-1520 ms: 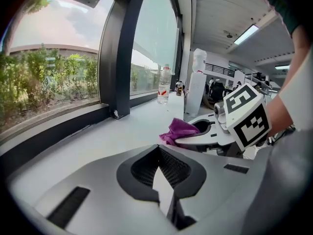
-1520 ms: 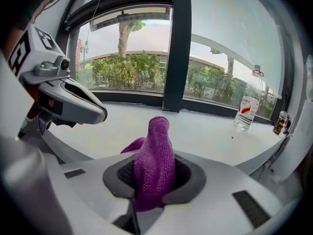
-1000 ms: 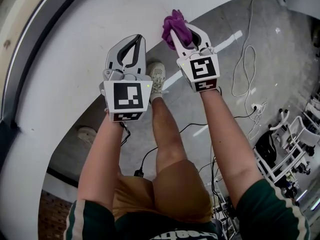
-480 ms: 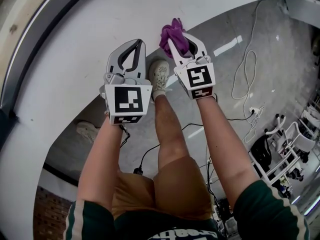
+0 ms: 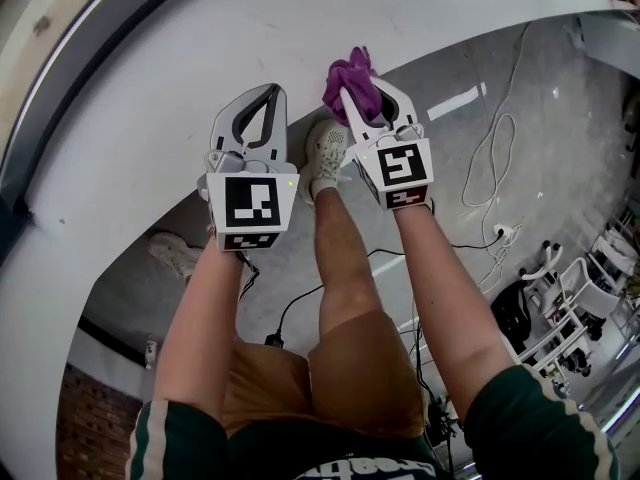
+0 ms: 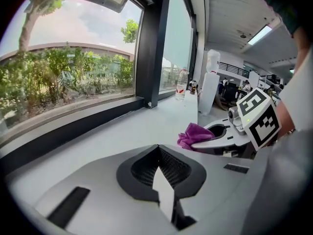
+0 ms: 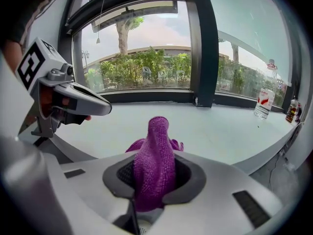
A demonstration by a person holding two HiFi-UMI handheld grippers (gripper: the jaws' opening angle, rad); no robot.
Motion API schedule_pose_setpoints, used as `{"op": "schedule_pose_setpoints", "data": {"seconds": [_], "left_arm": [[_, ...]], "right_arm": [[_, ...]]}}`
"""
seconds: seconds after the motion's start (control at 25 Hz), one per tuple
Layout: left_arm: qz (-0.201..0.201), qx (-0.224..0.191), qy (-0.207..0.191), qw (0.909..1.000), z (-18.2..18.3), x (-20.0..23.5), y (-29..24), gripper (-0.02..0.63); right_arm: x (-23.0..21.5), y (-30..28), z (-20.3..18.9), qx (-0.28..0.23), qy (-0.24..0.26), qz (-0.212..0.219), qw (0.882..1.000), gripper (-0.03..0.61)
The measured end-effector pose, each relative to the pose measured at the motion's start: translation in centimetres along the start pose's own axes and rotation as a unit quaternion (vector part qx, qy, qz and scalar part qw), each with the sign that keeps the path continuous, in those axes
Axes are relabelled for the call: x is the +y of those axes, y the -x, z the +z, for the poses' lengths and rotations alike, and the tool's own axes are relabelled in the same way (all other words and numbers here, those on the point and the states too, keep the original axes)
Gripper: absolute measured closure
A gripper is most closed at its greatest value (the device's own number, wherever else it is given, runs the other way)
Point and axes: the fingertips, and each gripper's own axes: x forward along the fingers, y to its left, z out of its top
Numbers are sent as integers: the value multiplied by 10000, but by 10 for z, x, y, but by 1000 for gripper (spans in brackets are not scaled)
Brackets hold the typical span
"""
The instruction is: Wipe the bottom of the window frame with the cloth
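Note:
My right gripper (image 5: 358, 94) (image 7: 154, 168) is shut on a purple cloth (image 5: 349, 74) (image 7: 156, 146), which bunches up out of the jaws. It hovers over the near edge of a wide white sill (image 5: 180, 78) (image 7: 210, 131). My left gripper (image 5: 270, 92) (image 6: 157, 150) is beside it on the left, shut and empty, also over the sill's edge. The dark bottom rail of the window frame (image 7: 146, 96) (image 6: 73, 126) (image 5: 75, 68) runs along the far side of the sill, well beyond both grippers.
A dark upright mullion (image 7: 203, 48) (image 6: 149, 48) meets the rail. A water bottle (image 7: 264, 102) (image 6: 182, 84) and a small dark bottle (image 7: 292, 110) stand on the sill to the right. Below are the person's legs, a shoe (image 5: 325, 153), floor cables (image 5: 490, 118) and white racks (image 5: 580, 298).
Both grippers have drifted slightly down in the head view and stay side by side at the sill's edge. The right gripper still holds the cloth.

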Motion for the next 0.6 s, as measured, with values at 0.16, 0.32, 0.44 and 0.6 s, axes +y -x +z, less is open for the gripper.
{"op": "schedule_pose_setpoints", "data": {"seconds": [0.16,0.32,0.44,0.6], "left_arm": [[16,23,8,10000,-4,4,3,606],[-10,73,70,9999,-13,8,11,606],[48,158,126,9998,-24,14,19,606],[197,270,167,9993,-39,26,34,606]], "right_arm": [[18,-3,1,7,13,134,9999,480],[39,-6,1,62,21,279,9996,480],[60,-9,3,87,93,481,9988,480],[89,-12,7,104,164,655,9977,480]]}}
